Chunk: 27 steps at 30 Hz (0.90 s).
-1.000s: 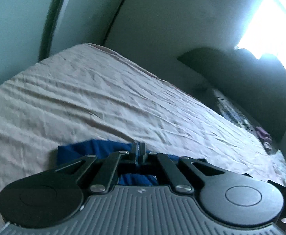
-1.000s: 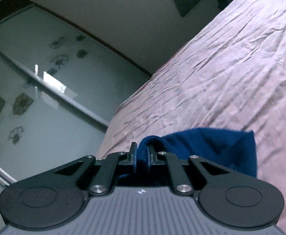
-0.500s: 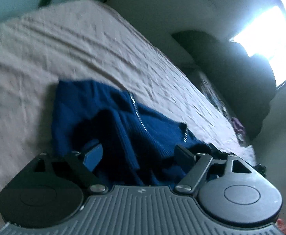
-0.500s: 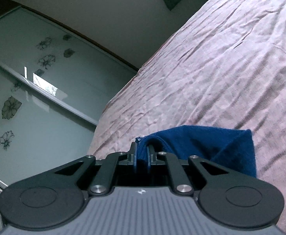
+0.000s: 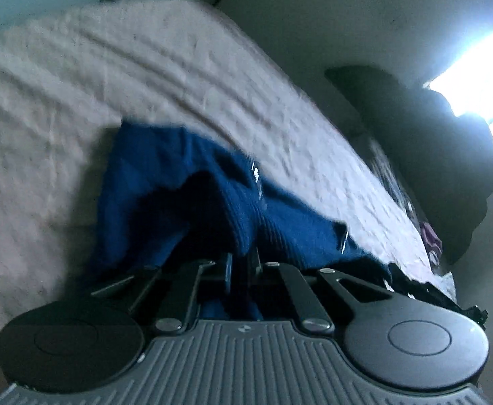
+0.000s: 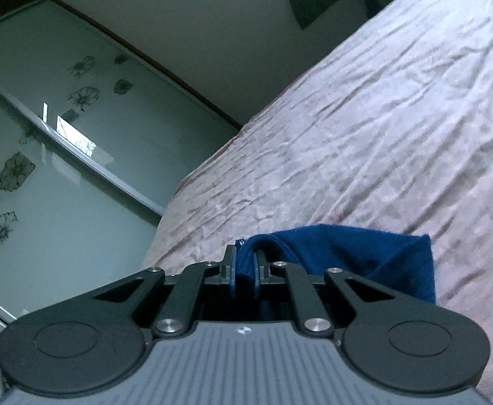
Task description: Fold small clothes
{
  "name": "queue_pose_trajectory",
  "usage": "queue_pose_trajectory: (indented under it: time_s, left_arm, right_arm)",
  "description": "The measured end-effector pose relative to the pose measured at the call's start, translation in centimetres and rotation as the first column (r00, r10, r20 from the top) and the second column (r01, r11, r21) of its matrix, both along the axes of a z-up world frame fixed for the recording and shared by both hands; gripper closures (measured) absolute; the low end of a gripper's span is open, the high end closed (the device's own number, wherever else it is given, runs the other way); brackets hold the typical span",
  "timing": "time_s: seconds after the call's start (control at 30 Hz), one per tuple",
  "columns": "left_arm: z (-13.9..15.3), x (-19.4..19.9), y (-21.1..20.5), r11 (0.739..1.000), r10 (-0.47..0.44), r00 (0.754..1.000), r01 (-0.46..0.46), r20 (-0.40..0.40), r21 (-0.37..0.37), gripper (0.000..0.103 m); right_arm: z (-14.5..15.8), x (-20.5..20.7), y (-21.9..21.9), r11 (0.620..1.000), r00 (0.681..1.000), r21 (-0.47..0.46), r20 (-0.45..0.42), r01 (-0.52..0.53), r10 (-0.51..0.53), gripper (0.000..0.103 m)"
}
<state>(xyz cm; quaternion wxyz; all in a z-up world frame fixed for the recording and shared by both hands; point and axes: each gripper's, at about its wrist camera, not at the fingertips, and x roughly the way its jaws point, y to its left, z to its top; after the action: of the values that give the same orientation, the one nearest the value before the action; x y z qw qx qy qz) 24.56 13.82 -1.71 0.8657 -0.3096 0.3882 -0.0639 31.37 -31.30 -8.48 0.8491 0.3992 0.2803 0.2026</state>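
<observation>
the left tongs [image 5: 241, 263] are clamped on a thick ridge of the blue knit garment [image 5: 165, 182]; the right tongs [image 6: 244, 266] pinch another edge of it, lifted just above the bed sheet [image 6: 364, 128]. the garment lies bunched near the sheet's near edge, so folding looks barely started: it needs spreading flat first. the knit is ribbed and soft, the pale sheet thin and creased.

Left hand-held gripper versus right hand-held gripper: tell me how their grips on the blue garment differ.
The left hand-held gripper pinches a thick knit ridge of the blue garment, which is bunched ahead of it; the right hand-held gripper clamps a thin folded edge, with cloth trailing to its right. Both are shut on the garment, above the wrinkled bedsheet.
</observation>
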Motion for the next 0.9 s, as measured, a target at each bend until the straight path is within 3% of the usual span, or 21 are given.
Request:
queue_pose_trajectory:
  time_s: [0.1,0.27,0.47,0.53,0.6,0.63,0.67,0.7,0.73,0.77,0.9]
  left_arm:
    - [2.1,-0.1,0.4,0.999,0.022,0.996,-0.025,0.081,0.031,0.097]
    - [4.0,2.6,0.3,0.998,0.045,0.990,-0.051,0.132,0.044,0.097]
    - [1.5,7.3,-0.3,0.996,0.055,0.997,-0.058,0.055,0.071,0.096]
    - [0.6,7.7,0.0,0.993,0.078,0.997,-0.079,0.023,0.086,0.084]
    - [0.3,7.3,0.7,0.991,0.096,0.995,-0.098,0.024,0.090,0.065]
    - [0.5,6.7,1.1,0.991,0.099,0.994,-0.102,0.033,0.090,0.059]
    - [0.7,6.0,1.5,0.990,0.100,0.994,-0.104,0.042,0.098,0.046]
    - [1.2,5.3,1.8,0.988,0.101,0.994,-0.106,0.050,0.113,0.036]
    - [1.6,4.7,2.1,0.985,0.103,0.993,-0.110,0.062,0.131,0.035]
    - [2.0,3.9,2.5,0.983,0.098,0.992,-0.108,0.078,0.149,0.034]
    - [3.1,0.5,3.7,0.980,0.032,0.994,-0.051,0.102,0.191,0.032]
  right_arm:
    - [0.8,-0.3,0.2,1.000,0.999,-0.024,0.033,0.010,-0.009,0.093]
    - [1.3,0.4,0.4,0.999,0.999,-0.024,0.043,0.026,-0.025,0.093]
    - [-0.4,2.1,0.3,0.998,0.997,0.019,-0.030,0.066,-0.065,0.093]
    - [-1.0,2.8,0.4,0.998,0.994,-0.006,-0.080,0.070,-0.070,0.092]
    - [-1.3,3.1,0.4,0.996,0.988,-0.038,-0.127,0.086,-0.090,0.080]
    - [-1.2,2.9,0.3,0.995,0.987,-0.042,-0.127,0.089,-0.093,0.077]
    - [-1.1,2.6,0.1,0.995,0.989,-0.043,-0.113,0.093,-0.097,0.069]
    - [-0.7,2.2,0.0,0.993,0.989,-0.059,-0.093,0.107,-0.112,0.052]
    - [-0.1,1.7,-0.1,0.987,0.988,-0.096,-0.075,0.129,-0.136,0.039]
    - [0.6,1.1,-0.1,0.979,0.986,-0.136,-0.047,0.153,-0.160,0.020]
    - [2.6,-1.7,0.1,0.968,0.992,-0.220,0.067,0.118,-0.106,0.019]
